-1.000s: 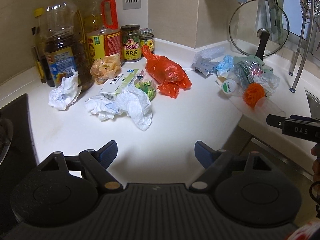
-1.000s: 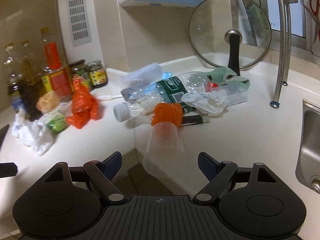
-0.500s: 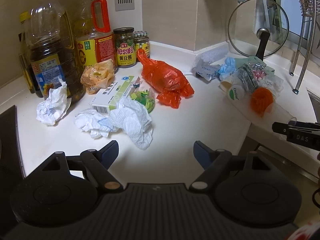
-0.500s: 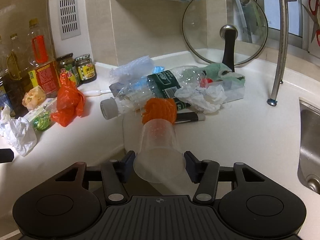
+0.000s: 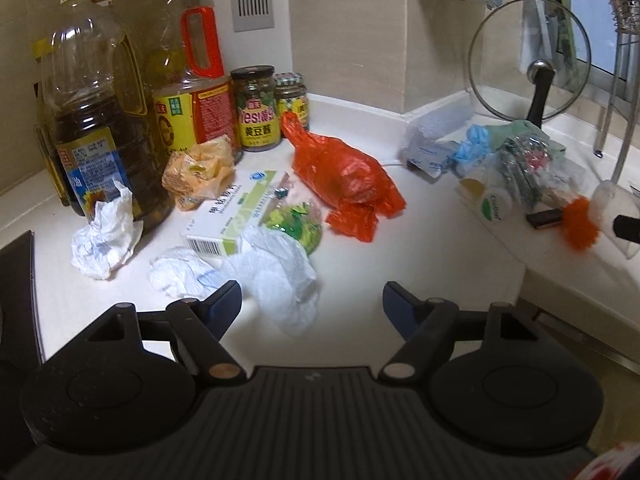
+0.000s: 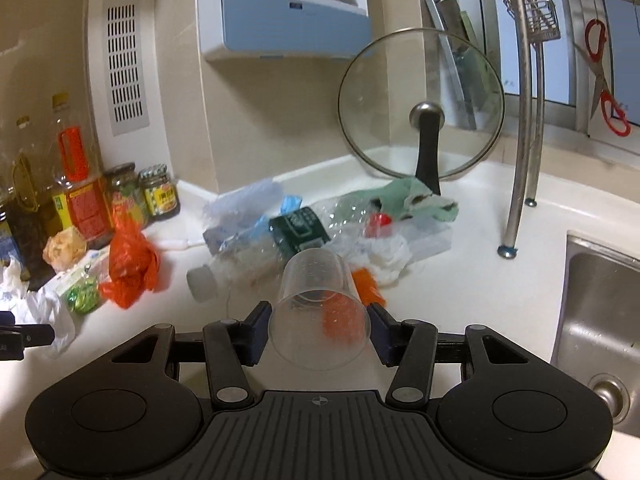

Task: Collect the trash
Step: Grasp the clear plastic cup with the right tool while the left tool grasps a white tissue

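My right gripper [image 6: 320,320] is shut on a clear plastic cup [image 6: 316,292], held on its side just above the white counter, its mouth toward the camera. An orange mesh wad [image 6: 368,284] lies behind the cup, beside a crushed plastic bottle [image 6: 260,256] and a crumpled tissue [image 6: 388,256]. My left gripper [image 5: 312,300] hovers low over the counter with its jaws closing. The near end of a white crumpled tissue [image 5: 288,280] lies between the fingertips, untouched. Behind it lie a medicine box [image 5: 236,216], a green wrapper [image 5: 296,224] and a red plastic bag [image 5: 344,180].
Oil bottles [image 5: 96,120] and jars [image 5: 256,108] line the back left wall. A glass lid [image 6: 420,104] leans at the back, a rack leg [image 6: 516,184] stands right of it, and a sink [image 6: 600,304] is at the far right. A black hob edge [image 5: 16,280] is at the left.
The right gripper closed on the clear cup and lifted it off the orange wad. The left gripper moved in toward the white tissue and its jaws narrowed a little.
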